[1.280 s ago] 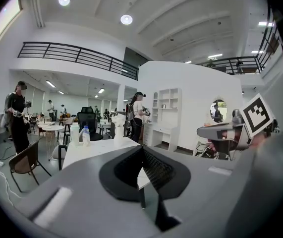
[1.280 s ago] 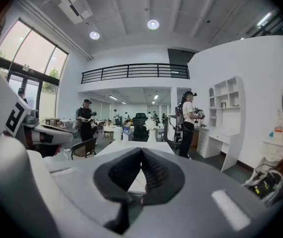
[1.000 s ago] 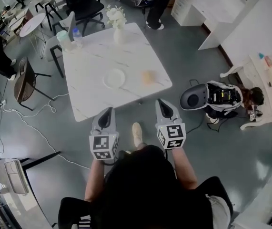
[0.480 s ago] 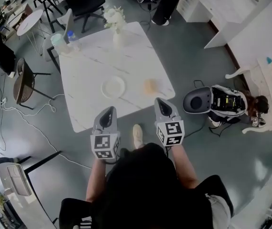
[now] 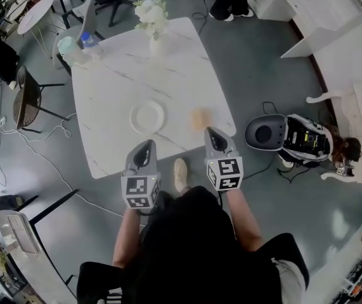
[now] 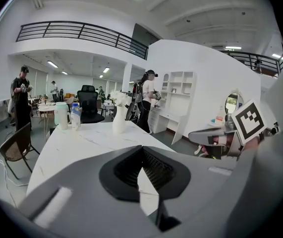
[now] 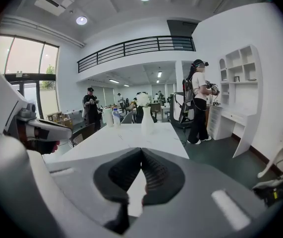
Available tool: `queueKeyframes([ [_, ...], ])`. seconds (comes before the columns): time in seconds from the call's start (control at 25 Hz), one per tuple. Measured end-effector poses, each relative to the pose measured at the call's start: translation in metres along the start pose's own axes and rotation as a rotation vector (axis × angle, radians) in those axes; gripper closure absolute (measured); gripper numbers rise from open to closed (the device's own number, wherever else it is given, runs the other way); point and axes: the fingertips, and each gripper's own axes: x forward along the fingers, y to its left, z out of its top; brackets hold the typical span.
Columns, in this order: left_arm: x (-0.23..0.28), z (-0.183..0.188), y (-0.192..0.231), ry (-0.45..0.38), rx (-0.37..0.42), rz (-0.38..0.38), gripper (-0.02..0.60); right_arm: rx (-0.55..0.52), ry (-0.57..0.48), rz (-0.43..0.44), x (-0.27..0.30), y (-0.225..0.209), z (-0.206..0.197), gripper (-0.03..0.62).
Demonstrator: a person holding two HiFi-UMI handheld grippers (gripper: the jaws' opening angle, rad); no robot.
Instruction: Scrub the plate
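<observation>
A white round plate (image 5: 148,116) lies on the white marble table (image 5: 111,100), toward its near side. A tan sponge (image 5: 200,118) rests to the plate's right, close to the table's near right edge. My left gripper (image 5: 144,152) hovers at the near table edge, short of the plate, shut and empty. My right gripper (image 5: 213,135) is just short of the sponge, also shut with nothing in it. In the left gripper view the pads (image 6: 148,165) meet at their tips over the table (image 6: 77,140). The right gripper's pads (image 7: 153,172) meet the same way.
A white vase of flowers (image 5: 153,19), a pale jug (image 5: 69,49) and a bottle (image 5: 89,41) stand at the table's far edge. Chairs (image 5: 25,100) and cables lie to the left. A round grey device (image 5: 266,132) and a black-and-white machine (image 5: 305,139) sit on the floor to the right.
The table has come nearer and lower in the head view. Both grippers now reach its near edge, the right one close to the sponge. Both stay shut.
</observation>
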Motion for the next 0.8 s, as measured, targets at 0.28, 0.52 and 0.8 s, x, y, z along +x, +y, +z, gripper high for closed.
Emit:
queueKeyframes([
  [0.28,0.038,-0.024,0.004,0.074,-0.023,0.012,0.574,0.026,0.082,0.021,0.039,-0.023,-0.032,0.591],
  [0.52,0.057,-0.04,0.007,0.126,-0.042,0.009,0.574,0.048,0.131,0.033,0.064,-0.029,-0.056,0.591],
  [0.8,0.065,-0.045,0.011,0.149,-0.056,0.024,0.574,0.059,0.192,0.036,0.089,-0.037,-0.077,0.554],
])
